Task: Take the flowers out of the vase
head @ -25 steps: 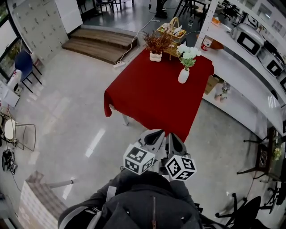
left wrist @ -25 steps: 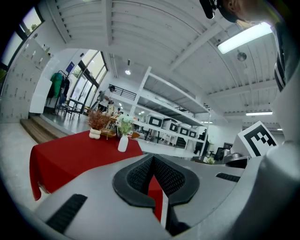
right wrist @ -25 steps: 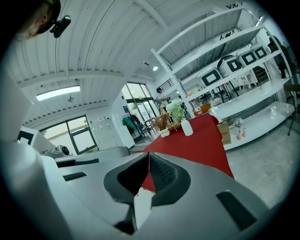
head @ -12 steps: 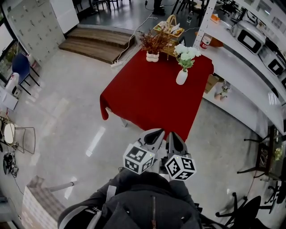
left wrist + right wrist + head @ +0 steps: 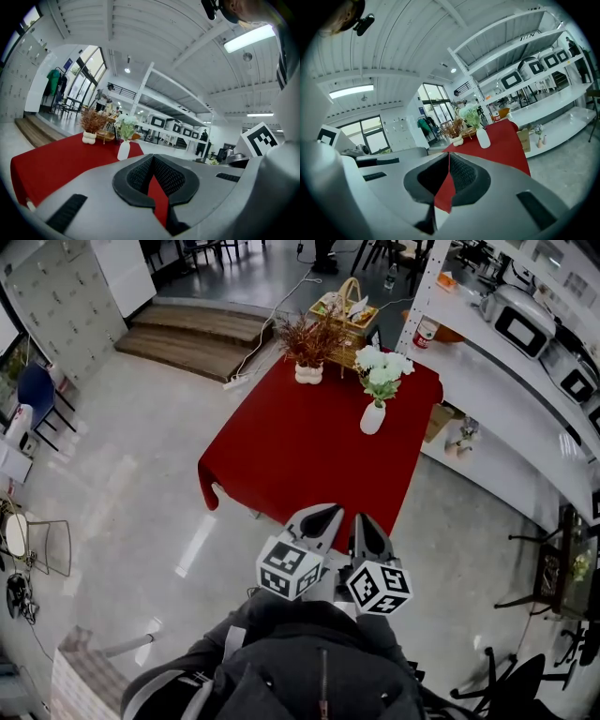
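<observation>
While the person stands at the near end of a surface (image 5: 291, 456) draped in a red cloth, both grippers point toward it side by side, just in front of the person's dark jacket (image 5: 314, 667). The left gripper (image 5: 322, 516) has its jaws pressed together at the tips and pinches nothing; in the left gripper view only the red cloth shows through the slit below the tips. The right gripper (image 5: 365, 523) is closed the same way, its tips meeting with nothing between them. Each carries its marker cube close to the jacket.

The white vase (image 5: 372, 418) stands upright on the far right part of the surface, well apart from both grippers. The flowers (image 5: 382, 367), white blooms with green leaves, are in the vase and rise above its neck. To the left of the vase, near the far edge, a dried reddish-brown plant (image 5: 305, 337) sits in a lumpy white pot (image 5: 307, 374). A wicker basket (image 5: 345, 310) shows behind these two; whether it rests on the surface cannot be told.

White shelving (image 5: 511, 390) with boxy appliances runs along the right side, a cardboard box (image 5: 437, 420) stands on the floor between it and the surface, and wooden steps (image 5: 192, 329) lie at the far left.
</observation>
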### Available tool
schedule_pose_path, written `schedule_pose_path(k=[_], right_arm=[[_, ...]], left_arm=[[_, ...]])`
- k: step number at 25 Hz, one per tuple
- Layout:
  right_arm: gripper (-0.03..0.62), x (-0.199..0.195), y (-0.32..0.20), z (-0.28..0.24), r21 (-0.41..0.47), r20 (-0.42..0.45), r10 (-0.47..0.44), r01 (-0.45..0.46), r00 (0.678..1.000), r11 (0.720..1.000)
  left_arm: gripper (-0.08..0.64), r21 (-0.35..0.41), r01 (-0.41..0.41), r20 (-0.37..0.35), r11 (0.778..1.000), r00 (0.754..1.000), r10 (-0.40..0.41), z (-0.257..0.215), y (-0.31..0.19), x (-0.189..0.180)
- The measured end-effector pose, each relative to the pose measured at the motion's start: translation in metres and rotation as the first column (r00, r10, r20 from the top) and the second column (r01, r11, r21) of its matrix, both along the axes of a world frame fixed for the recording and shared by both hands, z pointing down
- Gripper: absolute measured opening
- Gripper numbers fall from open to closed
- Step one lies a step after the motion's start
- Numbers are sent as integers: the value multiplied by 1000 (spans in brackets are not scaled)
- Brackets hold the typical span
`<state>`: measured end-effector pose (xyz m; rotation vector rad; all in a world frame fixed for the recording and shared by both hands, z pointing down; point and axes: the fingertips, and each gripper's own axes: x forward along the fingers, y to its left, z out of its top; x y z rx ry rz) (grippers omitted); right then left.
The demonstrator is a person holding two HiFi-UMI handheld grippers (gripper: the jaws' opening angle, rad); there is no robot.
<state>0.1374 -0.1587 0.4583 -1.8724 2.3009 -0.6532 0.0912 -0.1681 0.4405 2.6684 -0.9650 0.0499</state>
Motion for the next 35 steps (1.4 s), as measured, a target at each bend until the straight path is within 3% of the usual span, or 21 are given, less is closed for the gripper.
schedule_pose_path(k=[13, 35], right_arm=[[12, 13, -80, -20, 19, 10, 32, -32, 999, 999], [12, 60, -190, -17, 11, -37, 179, -179, 983, 984]], left_arm=[[8, 12, -34, 13, 999, 999, 34, -18, -77, 14], [8, -25, -119, 6, 993, 993, 119, -4, -190, 33]])
